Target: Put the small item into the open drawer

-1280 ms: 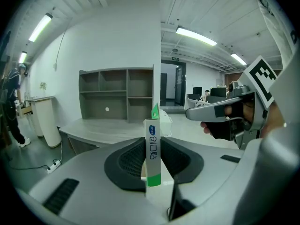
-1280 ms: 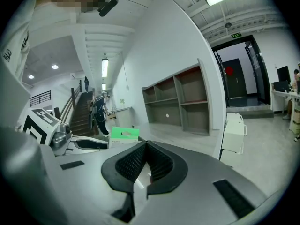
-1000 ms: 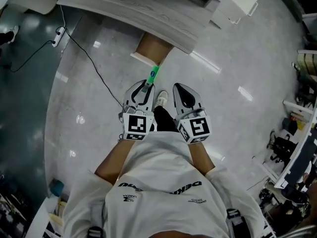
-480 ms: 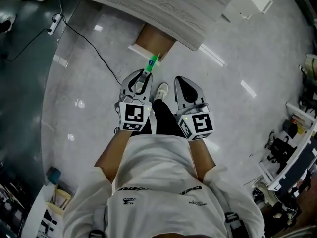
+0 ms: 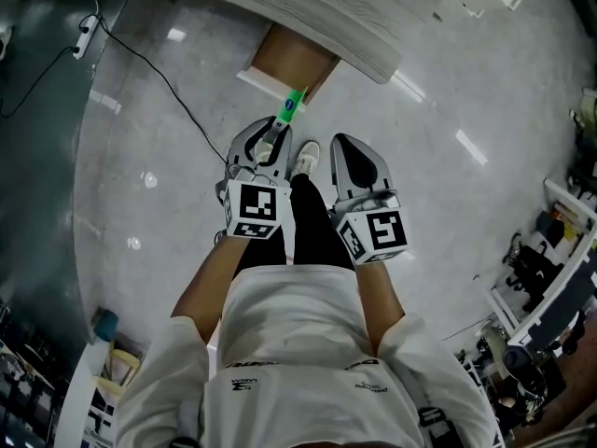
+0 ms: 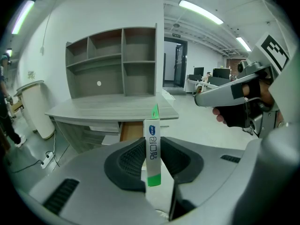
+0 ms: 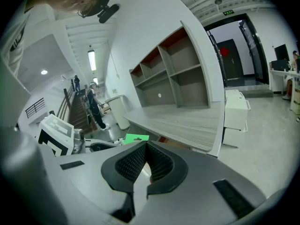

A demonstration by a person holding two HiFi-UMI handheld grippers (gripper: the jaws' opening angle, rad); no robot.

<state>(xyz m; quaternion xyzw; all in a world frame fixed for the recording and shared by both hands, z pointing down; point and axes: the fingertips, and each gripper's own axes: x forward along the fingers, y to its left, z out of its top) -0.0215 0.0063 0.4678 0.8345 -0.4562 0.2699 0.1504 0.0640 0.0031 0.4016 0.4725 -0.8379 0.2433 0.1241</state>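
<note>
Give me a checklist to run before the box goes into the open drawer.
1. Grip: ok. The left tongs clamp the green-and-white box on both sides, and it stands upright.
2. Drawer open: ok. Its brown inside shows below the desk.
3. Room inside the drawer: cannot tell. The desk edge covers part of it.
4. Box over the drawer: not ok. In the left gripper view the drawer lies ahead of the box.
5. Right tongs out of the way: ok. They are shut, empty and beside the left tongs.
</note>
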